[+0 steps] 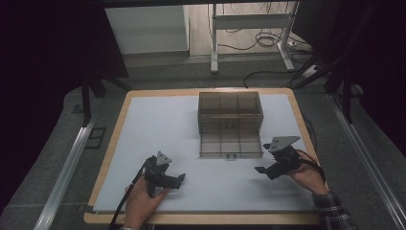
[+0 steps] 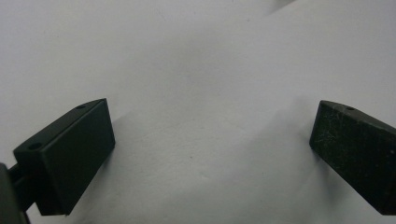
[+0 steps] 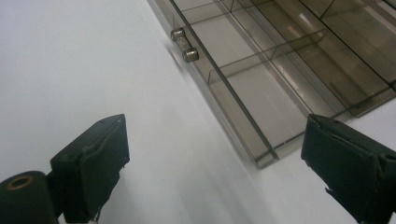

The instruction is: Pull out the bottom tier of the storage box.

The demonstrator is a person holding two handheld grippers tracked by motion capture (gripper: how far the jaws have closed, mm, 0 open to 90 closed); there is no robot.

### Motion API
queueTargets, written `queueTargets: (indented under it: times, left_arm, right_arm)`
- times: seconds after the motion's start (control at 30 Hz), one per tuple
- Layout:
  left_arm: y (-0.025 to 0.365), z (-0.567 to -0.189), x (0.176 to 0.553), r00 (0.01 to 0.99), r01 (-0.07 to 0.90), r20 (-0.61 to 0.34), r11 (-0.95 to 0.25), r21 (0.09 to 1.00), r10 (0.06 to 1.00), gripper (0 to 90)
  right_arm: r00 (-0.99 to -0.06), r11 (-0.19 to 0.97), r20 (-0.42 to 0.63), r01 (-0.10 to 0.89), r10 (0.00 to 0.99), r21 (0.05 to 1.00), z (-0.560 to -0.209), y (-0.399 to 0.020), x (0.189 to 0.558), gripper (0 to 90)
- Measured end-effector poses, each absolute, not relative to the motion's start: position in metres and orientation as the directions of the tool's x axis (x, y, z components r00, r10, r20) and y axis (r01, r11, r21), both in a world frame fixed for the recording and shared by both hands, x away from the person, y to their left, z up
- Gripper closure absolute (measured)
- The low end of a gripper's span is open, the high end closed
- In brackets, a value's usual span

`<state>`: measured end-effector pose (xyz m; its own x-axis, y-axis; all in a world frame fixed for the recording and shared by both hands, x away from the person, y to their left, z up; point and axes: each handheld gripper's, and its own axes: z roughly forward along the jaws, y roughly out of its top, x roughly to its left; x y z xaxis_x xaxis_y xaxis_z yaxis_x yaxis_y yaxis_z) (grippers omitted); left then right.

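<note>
Both tools sit spread and empty: the right tool [image 1: 262,170] just beside the pulled-out drawer [image 1: 231,144] of the smoked organizer box [image 1: 230,111], the left tool [image 1: 182,179] farther off.

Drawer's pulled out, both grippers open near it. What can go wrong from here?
1. The bottom drawer of the smoky clear organizer sticks far out; a push on its small knob off-centre could skew or jam it.
2. The right gripper sits close by the drawer's corner with its jaws apart; one jaw may clip the thin wall.
3. The left gripper rests open on the white mat, so nothing braces the organizer; it may slide.
</note>
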<state>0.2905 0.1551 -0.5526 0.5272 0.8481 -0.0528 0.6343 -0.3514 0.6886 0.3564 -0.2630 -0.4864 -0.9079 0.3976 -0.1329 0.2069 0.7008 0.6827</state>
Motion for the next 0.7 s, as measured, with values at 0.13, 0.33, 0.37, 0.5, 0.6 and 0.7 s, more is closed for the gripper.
queueTargets:
  times: [0.13, 0.33, 0.37, 0.5, 0.6, 0.7]
  left_arm:
    - [0.155, -0.553, 0.291, 0.527, 0.634, -0.053, -0.351, 0.689, 0.848, 0.0]
    - [0.155, -0.553, 0.291, 0.527, 0.634, -0.053, -0.351, 0.689, 0.848, 0.0]
    - [0.155, -0.553, 0.291, 0.527, 0.634, -0.053, -0.351, 0.689, 0.848, 0.0]
    - [0.155, -0.553, 0.291, 0.527, 0.634, -0.053, -0.351, 0.689, 0.848, 0.0]
    - [0.155, -0.553, 0.291, 0.528, 0.634, -0.053, -0.352, 0.689, 0.848, 0.0]
    - [0.155, -0.553, 0.291, 0.528, 0.634, -0.053, -0.352, 0.689, 0.848, 0.0]
  right_arm:
    - [-0.903, 0.694, -0.127, 0.22, 0.411, 0.686, -0.489, -0.267, 0.352, 5.9]
    - [-0.898, 0.687, -0.11, 0.242, 0.426, 0.685, -0.494, -0.275, 0.346, 5.2]
    - [-0.898, 0.687, -0.11, 0.242, 0.426, 0.685, -0.494, -0.275, 0.346, 5.2]
    - [-0.889, 0.681, -0.107, 0.258, 0.445, 0.686, -0.498, -0.28, 0.342, 4.4]
    - [-0.881, 0.672, -0.101, 0.273, 0.462, 0.688, -0.503, -0.286, 0.337, 3.6]
    - [-0.878, 0.668, -0.098, 0.281, 0.47, 0.689, -0.506, -0.289, 0.335, 3.3]
